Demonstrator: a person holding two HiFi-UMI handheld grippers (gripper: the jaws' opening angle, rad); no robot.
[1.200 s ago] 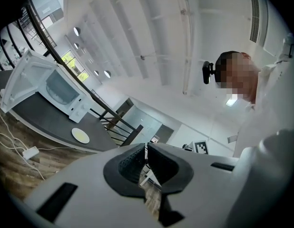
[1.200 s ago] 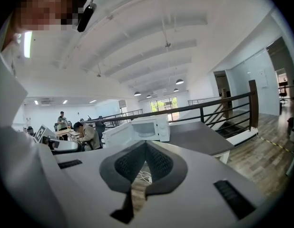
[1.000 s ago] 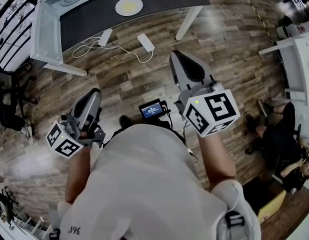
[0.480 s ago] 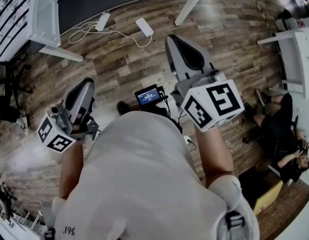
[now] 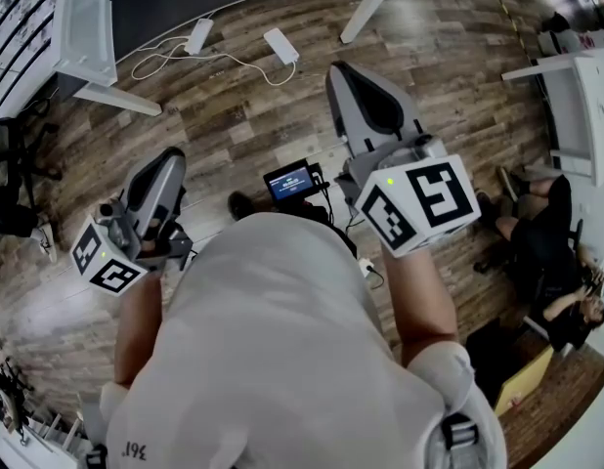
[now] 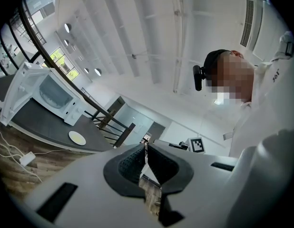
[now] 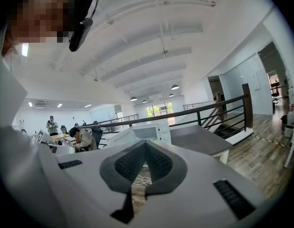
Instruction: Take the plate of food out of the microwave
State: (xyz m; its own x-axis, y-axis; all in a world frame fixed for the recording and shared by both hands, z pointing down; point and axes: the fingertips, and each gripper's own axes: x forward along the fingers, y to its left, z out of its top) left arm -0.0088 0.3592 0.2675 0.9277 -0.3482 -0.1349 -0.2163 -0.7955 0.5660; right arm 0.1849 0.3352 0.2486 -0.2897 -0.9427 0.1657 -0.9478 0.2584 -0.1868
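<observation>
Left tongs (image 5: pixel 163 167) drifted outward | right tongs (image 5: pixel 347 74) forward, level | both closed

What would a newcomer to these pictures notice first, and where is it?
First, the two grey grippers held above the wooden floor: left gripper and right gripper, both shut and empty. Then the white microwave, its door open, on the dark table, with a plate on the table beside it, outside the microwave.

The shirt (image 5: pixel 282 360) is white, short-sleeved; left gripper (image 5: pixel 165 162) and right gripper (image 5: pixel 347 74) are grey with black-and-white marker cubes (image 5: pixel 419 203).
</observation>
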